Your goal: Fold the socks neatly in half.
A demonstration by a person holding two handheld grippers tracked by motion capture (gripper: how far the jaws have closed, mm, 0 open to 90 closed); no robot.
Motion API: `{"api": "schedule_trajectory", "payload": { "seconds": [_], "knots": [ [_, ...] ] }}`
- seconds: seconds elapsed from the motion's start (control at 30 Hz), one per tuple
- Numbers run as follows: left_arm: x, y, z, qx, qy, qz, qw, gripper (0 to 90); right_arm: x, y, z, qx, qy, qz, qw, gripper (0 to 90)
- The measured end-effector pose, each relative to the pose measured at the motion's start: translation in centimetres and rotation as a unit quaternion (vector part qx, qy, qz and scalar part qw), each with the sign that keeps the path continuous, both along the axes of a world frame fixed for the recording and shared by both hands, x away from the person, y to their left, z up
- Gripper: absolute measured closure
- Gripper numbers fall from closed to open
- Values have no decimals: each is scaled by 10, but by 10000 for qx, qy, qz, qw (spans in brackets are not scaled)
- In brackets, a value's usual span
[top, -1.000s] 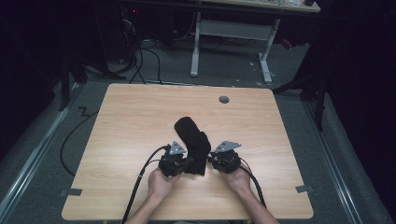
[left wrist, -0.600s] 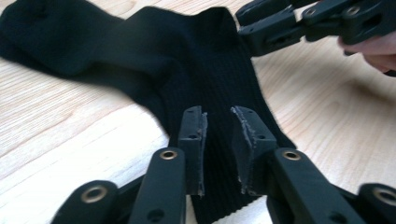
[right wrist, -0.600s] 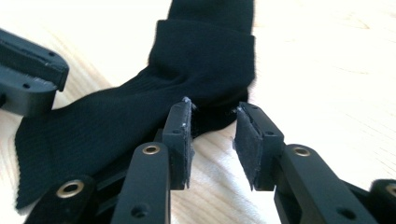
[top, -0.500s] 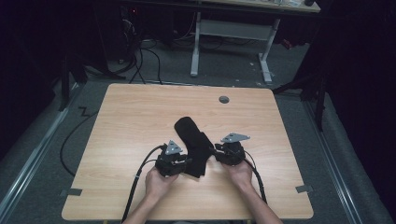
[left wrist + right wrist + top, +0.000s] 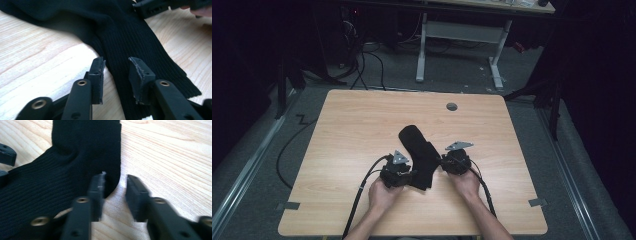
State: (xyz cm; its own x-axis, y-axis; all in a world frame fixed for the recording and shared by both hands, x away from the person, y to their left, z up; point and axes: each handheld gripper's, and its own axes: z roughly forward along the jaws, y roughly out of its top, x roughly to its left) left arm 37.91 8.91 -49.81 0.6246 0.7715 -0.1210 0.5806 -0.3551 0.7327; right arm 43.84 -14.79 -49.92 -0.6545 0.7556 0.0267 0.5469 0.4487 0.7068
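A black sock lies flat on the wooden table, toward its near middle. To the sock's left, the left gripper stands with jaws parted, straddling the ribbed cuff edge but gripping nothing. To its right, the right gripper is likewise parted around the heel edge, empty. The step looks like lining up a two-sided pinch; next, both likely need to close on fabric.
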Motion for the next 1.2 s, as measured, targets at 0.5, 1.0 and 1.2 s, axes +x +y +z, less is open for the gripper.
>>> {"api": "schedule_trajectory", "payload": {
  "seconds": [0.5, 1.0, 1.2],
  "knots": [
    [24, -2, 11, -192, -182, 334, 9991, 546, -8, 6, 15, -183, -629, 333, 9973, 900],
    [50, -19, 9, 112, -114, 216, 9996, 885, -7, 10, 31, -149, -897, 583, 9942, 900],
    [45, -18, 16, 140, -251, 149, 9995, 900, -6, 12, 39, -132, -979, 669, 9929, 900]
  ]
}}
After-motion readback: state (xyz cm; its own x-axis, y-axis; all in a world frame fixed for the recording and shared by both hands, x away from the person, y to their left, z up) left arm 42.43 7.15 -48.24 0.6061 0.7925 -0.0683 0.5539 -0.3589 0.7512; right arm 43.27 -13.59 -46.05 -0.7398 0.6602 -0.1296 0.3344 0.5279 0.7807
